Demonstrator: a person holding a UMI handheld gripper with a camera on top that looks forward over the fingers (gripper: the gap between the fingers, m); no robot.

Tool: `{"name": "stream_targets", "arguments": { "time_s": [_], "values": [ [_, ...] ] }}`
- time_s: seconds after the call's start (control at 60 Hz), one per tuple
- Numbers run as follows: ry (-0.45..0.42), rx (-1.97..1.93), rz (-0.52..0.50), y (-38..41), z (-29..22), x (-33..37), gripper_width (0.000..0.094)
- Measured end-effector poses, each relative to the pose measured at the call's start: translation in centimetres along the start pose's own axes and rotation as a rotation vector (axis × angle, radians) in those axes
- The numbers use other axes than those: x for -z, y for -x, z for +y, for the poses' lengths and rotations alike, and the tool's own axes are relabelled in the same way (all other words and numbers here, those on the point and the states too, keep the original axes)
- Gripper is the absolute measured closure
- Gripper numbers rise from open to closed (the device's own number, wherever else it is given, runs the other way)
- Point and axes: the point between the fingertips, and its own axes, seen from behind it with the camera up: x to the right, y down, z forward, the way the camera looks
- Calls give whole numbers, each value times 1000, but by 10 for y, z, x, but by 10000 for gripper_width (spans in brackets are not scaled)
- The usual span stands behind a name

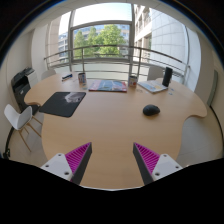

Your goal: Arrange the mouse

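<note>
**Mouse out on the table, gripper empty**

The gripper (pixel 112 160) hovers above the wooden table (pixel 105 130) with its fingers spread wide and nothing between them. The black mouse (pixel 151 110) lies well beyond the fingers, toward the right one. A dark mouse pad (pixel 63 103) sits far off to the left, well apart from it. White chairs (pixel 18 118) stand at the left edge.

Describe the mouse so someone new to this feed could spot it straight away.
Start at the big wooden table in front of the window. Ahead of the open tongs, beyond the right-hand one, a small dark rounded mouse sits alone on bare wood. It is domed, unlike the flat black mouse pad far across the table, and lies nearer than the items along the window edge.
</note>
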Motion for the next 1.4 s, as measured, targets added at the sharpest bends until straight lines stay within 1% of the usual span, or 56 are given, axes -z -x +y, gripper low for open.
{"name": "stream_targets", "arguments": {
  "time_s": [0.083, 0.2, 0.35, 0.45, 0.583, 0.617, 0.8, 0.833, 0.867, 0.917, 0.933, 0.967, 1.0, 1.2, 1.25, 1.333, 1.4],
  "values": [
    [-15, -8, 38, -52, -7, -38, 83],
    [-60, -36, 70, -109, -29, -94, 92],
    [-55, -76, 79, -154, -49, -168, 93],
    [-41, -112, 75, -170, -61, -207, 92],
    [-25, -160, 86, -187, -76, -240, 85],
    [-33, -171, 86, -197, -89, -254, 90],
    [-51, -189, 72, -191, -113, -280, 102],
    [-54, -177, 79, -192, -117, -285, 120],
    [-54, -157, 90, -193, -119, -289, 174],
    [-53, -111, 124, -199, -121, -296, 290],
    [-61, -99, 127, -198, -124, -297, 319],
    [-65, -90, 115, -194, -126, -301, 414],
    [-66, -93, 108, -191, -127, -301, 415],
    [-40, -105, 148, -191, -125, -299, 536],
    [-34, -116, 169, -192, -126, -295, 535],
    [-71, -119, 226, -193, -148, -270, 535],
    [-139, -134, 263, -180, -180, -237, 535]
  ]
}}
